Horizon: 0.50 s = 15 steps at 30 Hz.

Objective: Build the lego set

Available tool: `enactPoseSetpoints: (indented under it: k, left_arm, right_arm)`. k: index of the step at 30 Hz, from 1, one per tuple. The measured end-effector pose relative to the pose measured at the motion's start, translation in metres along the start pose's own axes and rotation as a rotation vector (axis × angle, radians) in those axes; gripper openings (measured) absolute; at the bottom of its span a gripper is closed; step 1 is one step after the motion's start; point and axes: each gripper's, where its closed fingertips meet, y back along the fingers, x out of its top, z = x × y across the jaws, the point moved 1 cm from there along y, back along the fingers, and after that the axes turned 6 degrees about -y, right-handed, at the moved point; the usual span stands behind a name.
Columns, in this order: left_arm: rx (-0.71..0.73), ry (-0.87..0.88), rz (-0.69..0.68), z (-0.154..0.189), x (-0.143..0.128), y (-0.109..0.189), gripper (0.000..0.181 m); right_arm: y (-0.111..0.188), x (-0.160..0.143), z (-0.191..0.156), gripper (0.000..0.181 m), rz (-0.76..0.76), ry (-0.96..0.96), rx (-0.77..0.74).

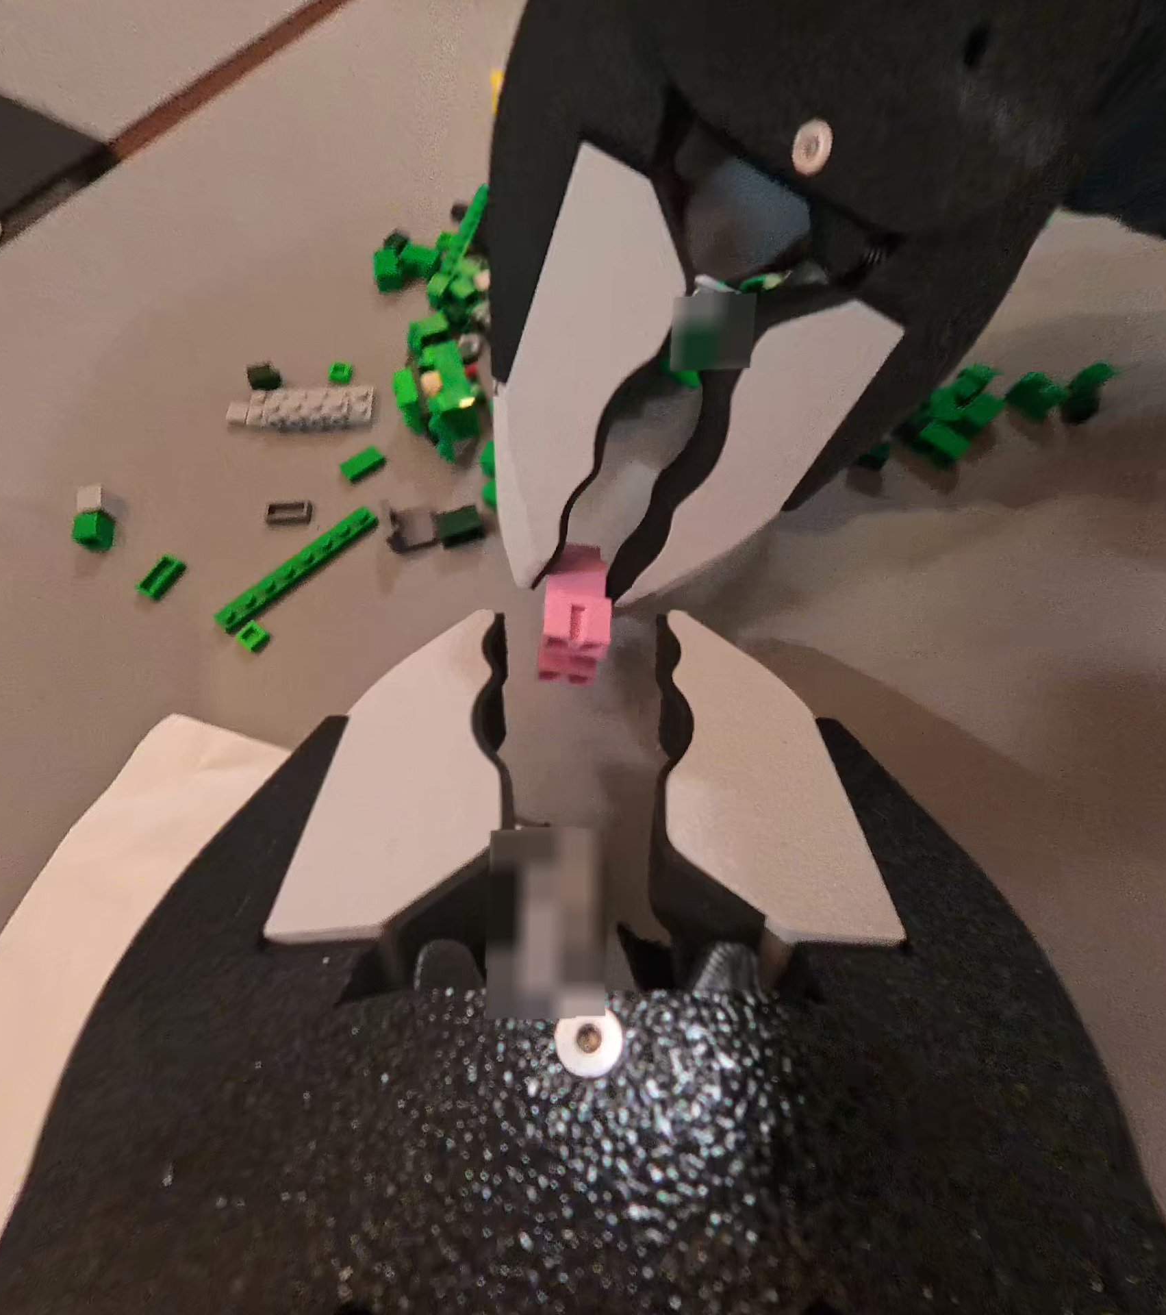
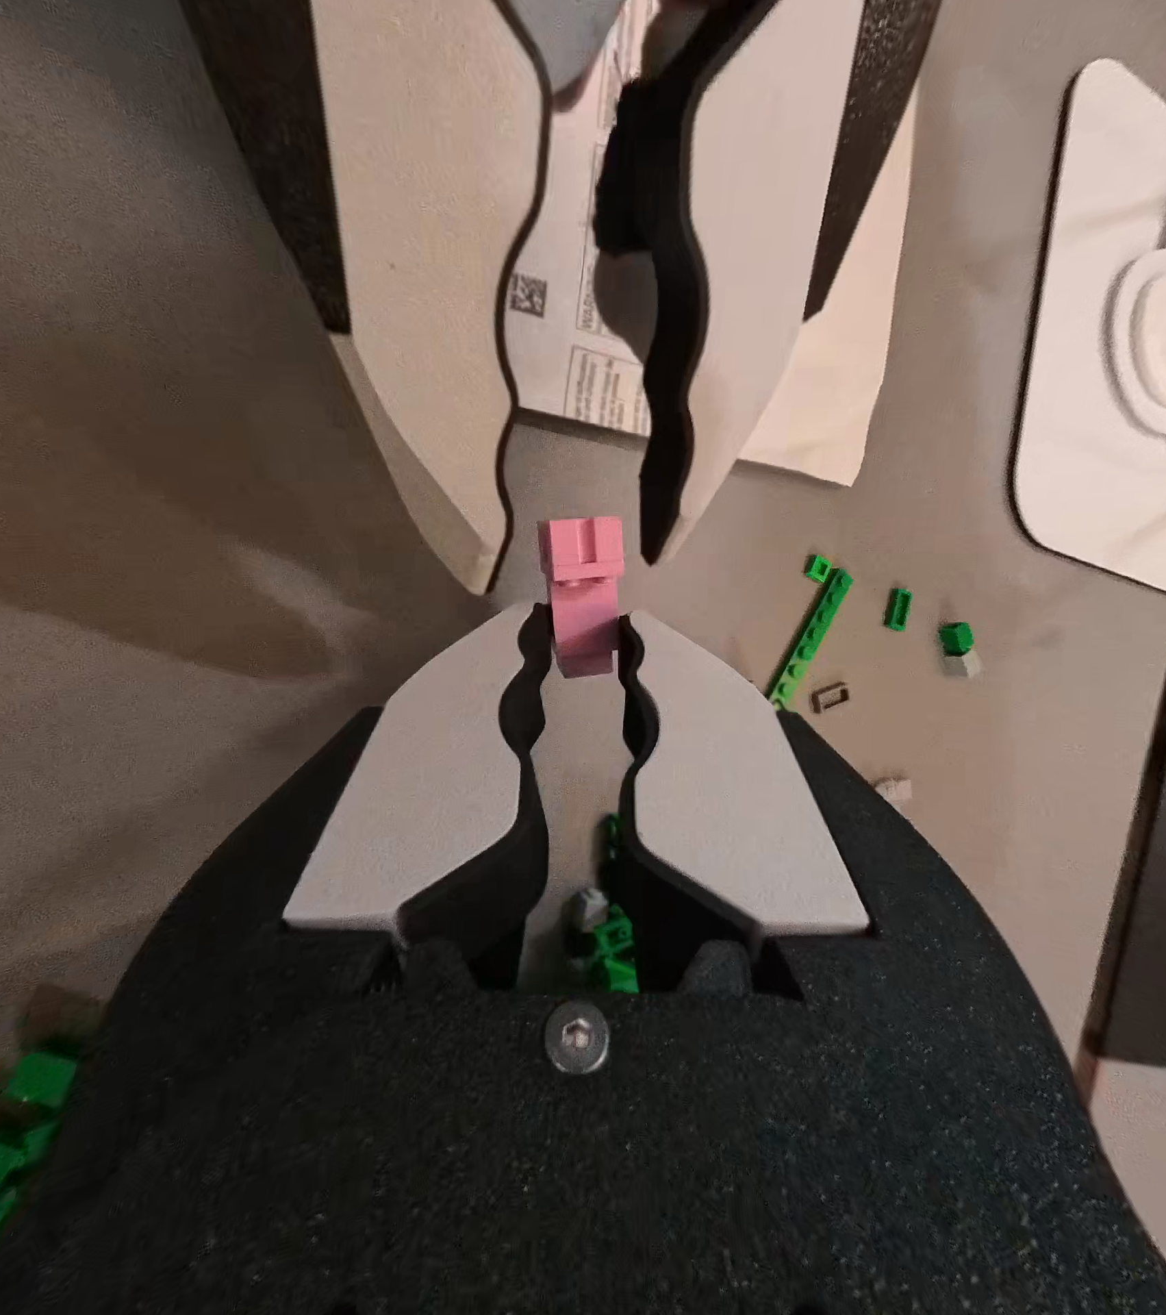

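Pink brick assembly (image 2: 583,605) clamped in right claw (image 2: 580,626), left claw (image 1: 580,626) apart, printed paper sheet (image 2: 807,398) behind

A grey-beige table (image 1: 992,676) carries scattered bricks: a green heap (image 1: 441,341) far off, a long green plate (image 1: 295,569) and a grey studded plate (image 1: 309,409) to its left. A white paper sheet (image 1: 103,889) lies near left.

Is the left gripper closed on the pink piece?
No, the left gripper is open beside the pink piece, which the right gripper holds.
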Motion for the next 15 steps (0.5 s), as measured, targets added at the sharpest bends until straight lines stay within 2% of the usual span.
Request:
enactPoseSetpoints:
  k: [1, 3, 6, 10, 13, 15]
  left_arm:
    - [-0.008, -0.026, 0.016, 0.003, 0.003, 0.0, 0.034]
    - [-0.011, -0.09, 0.007, 0.009, 0.004, 0.001, 0.018]
    - [-0.02, -0.192, -0.014, 0.018, 0.002, 0.003, 0.018]
    - [-0.104, -0.223, -0.01, 0.024, -0.007, 0.009, 0.018]
    - [-0.192, -0.215, -0.005, 0.028, -0.012, 0.011, 0.018]
    - [-0.289, -0.151, 0.019, 0.034, -0.013, 0.013, 0.017]
  right_arm:
    - [0.002, 0.001, -0.003, 0.018, 0.0, -0.003, -0.025]
    - [0.005, 0.003, -0.01, 0.018, -0.003, -0.013, -0.054]
    - [0.004, 0.004, -0.018, 0.018, -0.012, 0.01, -0.09]
    - [-0.001, 0.008, -0.026, 0.018, 0.021, 0.185, -0.165]
    - [-0.004, 0.008, -0.024, 0.018, -0.016, 0.37, -0.275]
    - [-0.004, 0.008, -0.022, 0.018, -0.041, 0.468, -0.338]
